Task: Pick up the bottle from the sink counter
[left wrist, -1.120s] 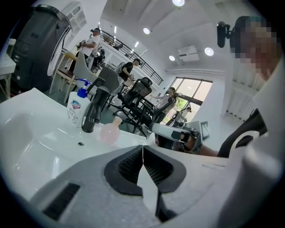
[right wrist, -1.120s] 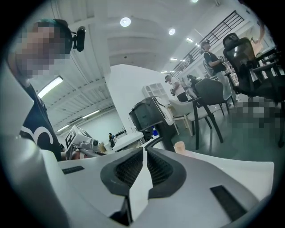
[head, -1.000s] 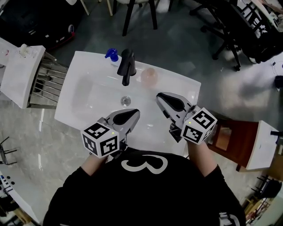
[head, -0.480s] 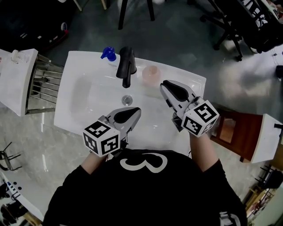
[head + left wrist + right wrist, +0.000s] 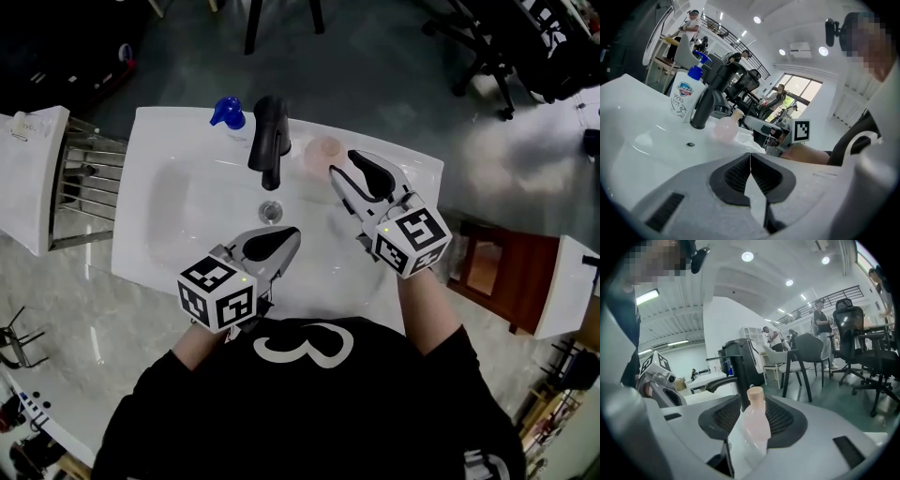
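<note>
Since a second ago our right gripper [image 5: 343,171] has advanced over the sink counter [image 5: 187,141]; its jaws are opening, with the pink bottle [image 5: 753,420] framed in the gap, pads not yet touching it. We find the bottle upright on that counter, just right of the black faucet [image 5: 270,136]. Our left gripper [image 5: 750,165] waits near the front rim, jaws together, empty. We judge the grasp imminent: advance, then close

Bright, even indoor light. Ceiling spots [image 5: 757,19] glare above left gripper [image 5: 750,161]; window [image 5: 799,89] ahead of it blown out. Gripper views fisheye-bent, corners black, edges blurred.
</note>
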A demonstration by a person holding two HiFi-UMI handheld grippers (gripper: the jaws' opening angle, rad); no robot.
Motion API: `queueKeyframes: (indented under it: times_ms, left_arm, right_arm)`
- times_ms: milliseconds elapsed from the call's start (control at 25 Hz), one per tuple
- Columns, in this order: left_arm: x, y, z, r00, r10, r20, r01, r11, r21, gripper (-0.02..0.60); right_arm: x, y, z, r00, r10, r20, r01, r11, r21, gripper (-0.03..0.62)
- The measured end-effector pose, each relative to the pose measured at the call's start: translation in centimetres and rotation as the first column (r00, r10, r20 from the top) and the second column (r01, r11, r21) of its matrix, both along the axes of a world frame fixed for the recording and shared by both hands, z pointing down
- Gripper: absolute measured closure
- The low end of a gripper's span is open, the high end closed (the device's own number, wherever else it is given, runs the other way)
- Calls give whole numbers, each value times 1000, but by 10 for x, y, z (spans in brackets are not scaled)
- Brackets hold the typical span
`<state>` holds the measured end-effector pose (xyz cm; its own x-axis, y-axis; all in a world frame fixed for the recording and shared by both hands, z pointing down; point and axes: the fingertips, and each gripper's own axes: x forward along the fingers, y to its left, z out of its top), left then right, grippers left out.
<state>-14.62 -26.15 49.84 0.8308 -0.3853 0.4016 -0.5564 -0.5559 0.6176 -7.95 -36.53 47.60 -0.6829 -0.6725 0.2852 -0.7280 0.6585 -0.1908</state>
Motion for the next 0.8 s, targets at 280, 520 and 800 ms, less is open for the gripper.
queueKeyframes:
  times_ms: [280, 520, 800]
  left_arm:
    - [-6, 0, 6, 1000, 5, -10, -5, 1000, 0, 566]
    - [-11, -4, 9, 1000, -6, -24, 6, 1000, 2, 566]
    - [-15, -5, 9, 999, -20, -47, 20, 1000, 8, 566]
  right_arm:
    - [-7, -12, 12, 999, 32, -23, -32, 999, 8, 439]
    - [-11, -20, 19, 998, 46, -47, -45, 999, 31, 439]
    - [-18, -24, 20, 996, 50, -69, -46, 997, 60, 439]
